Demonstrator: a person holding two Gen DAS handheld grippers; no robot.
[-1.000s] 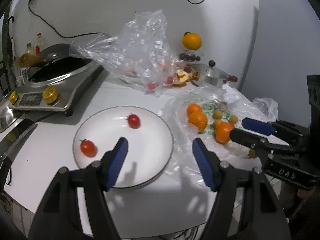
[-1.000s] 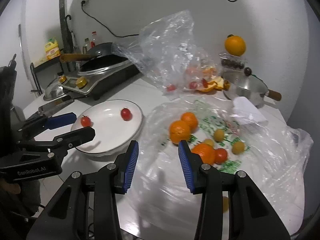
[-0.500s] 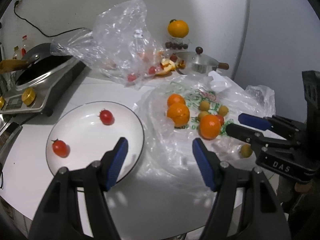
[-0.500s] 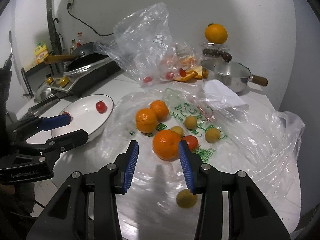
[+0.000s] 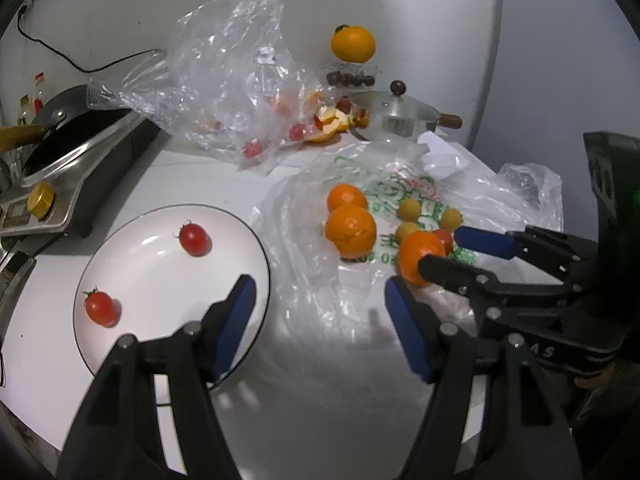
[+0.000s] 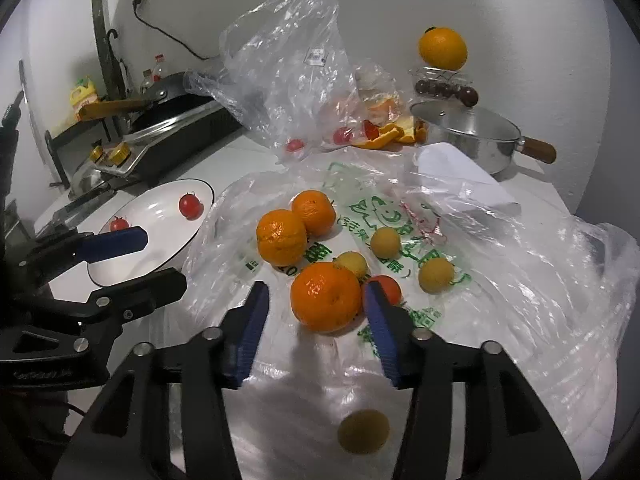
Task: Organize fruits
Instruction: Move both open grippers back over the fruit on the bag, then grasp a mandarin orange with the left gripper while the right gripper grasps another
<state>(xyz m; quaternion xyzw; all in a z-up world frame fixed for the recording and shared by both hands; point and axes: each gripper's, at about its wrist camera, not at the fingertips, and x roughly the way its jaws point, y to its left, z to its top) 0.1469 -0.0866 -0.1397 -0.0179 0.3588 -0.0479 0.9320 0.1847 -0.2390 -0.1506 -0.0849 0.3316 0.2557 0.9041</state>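
Two tomatoes (image 5: pixel 194 240) sat on our white plate (image 5: pixel 132 280); tabletop (image 5: pixel 192 176) white, grey wall. Left gripper (image 5: pixel 320 304) released, empty; right gripper (image 6: pixel 314 300) opening around an orange (image 6: pixel 325 297).

White tabletop (image 5: pixel 192 176); at its middle, a flattened printed plastic bag (image 6: pixel 500 264) bearing loose fruit; left of the bag, a white plate (image 5: pixel 160 280); beyond the plate, a cooktop (image 5: pixel 92 160); behind the bag, a crumpled clear bag (image 5: pixel 224 80) and a lidded steel pan (image 6: pixel 468 136).
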